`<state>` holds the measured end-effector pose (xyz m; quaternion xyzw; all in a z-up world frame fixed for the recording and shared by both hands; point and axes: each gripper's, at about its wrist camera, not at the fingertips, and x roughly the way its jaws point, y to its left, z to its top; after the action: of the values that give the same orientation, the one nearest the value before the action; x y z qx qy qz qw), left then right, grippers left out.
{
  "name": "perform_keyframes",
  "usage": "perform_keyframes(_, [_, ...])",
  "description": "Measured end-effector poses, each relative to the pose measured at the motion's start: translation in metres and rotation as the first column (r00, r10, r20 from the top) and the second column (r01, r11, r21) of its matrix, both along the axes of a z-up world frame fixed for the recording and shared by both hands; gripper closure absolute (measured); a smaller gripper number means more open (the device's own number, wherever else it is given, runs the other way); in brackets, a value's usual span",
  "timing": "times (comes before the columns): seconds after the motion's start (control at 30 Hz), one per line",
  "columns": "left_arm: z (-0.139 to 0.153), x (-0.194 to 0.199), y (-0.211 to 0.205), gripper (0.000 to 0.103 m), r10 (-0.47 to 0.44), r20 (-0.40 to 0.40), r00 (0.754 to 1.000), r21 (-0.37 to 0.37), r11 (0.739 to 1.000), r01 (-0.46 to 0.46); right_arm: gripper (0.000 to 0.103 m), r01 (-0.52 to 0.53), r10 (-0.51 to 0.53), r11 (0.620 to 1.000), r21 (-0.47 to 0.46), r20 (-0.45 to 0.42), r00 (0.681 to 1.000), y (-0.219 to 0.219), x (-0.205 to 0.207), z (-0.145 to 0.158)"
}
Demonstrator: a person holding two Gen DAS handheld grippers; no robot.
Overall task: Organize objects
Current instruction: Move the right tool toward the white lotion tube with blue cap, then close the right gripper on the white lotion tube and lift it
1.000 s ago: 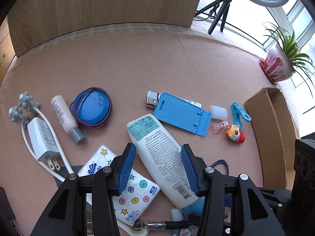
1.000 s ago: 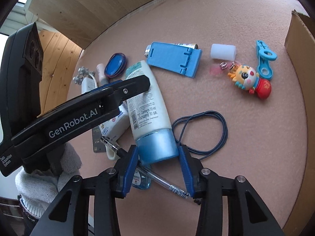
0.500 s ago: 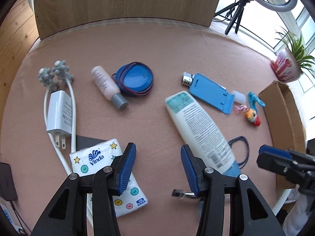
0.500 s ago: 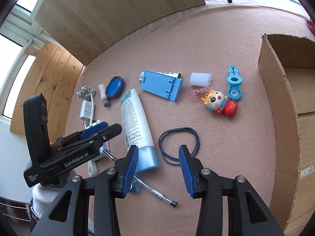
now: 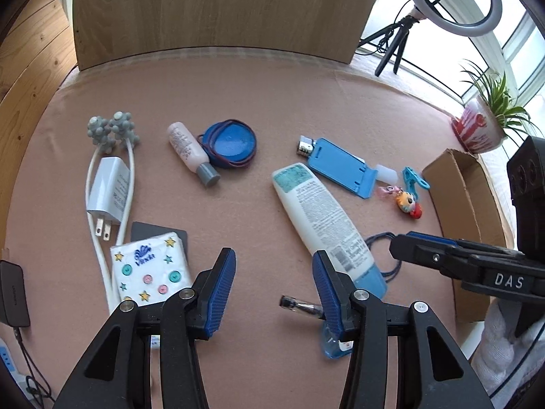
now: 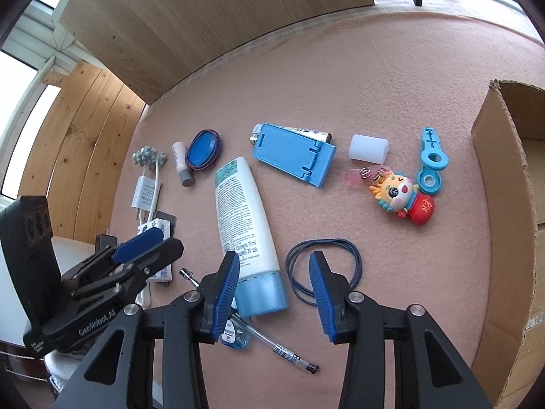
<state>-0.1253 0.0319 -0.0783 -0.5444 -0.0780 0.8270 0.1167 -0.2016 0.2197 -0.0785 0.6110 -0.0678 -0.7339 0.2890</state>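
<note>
1. On the pink felt-covered table [image 6: 391,68]: a white squeeze tube with a pale blue cap [image 6: 243,225], lying flat, unheld, in the middle of the clutter; also visible from the left wrist [image 5: 323,218].
2. Long axis: cap end toward the viewer, crimped end away, slanting slightly left in the right wrist view.
3. Right tool [image 6: 272,289]: parted, nothing between the pads, hovering above the table. Cap just ahead of and beside the left finger; a dark blue elastic loop [image 6: 323,269] under the gap.
4. Left tool [image 5: 272,286]: parted and empty, jaws closing slightly over bare felt; tube off to its right, past the right finger.
5. Judged nearer: the right tool, with the tube's width lying roughly across its jaws.
6. Likely need: a small shift left and down to straddle the tube above the cap.
7. Destination probably the open brown cardboard box [image 6: 504,177], well to the right.
8. Hazard: a clear ballpoint pen [image 6: 272,341] lying partly under the cap.
</note>
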Motion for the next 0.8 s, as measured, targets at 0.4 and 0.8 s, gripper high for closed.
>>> perform_keyframes(0.4, [0.008, 0.001, 0.033, 0.053, -0.054, -0.015, 0.998, -0.003, 0.999, 0.054, 0.064, 0.073, -0.074, 0.995, 0.075, 0.009, 0.997, 0.018, -0.015, -0.013])
perform_keyframes(0.8, [-0.011, -0.027, 0.053, 0.053, -0.048, 0.043, 0.998, -0.042, 0.998, 0.050, 0.067, 0.075, -0.071, 0.984, 0.160, -0.032, 0.997, 0.016, -0.014, -0.023])
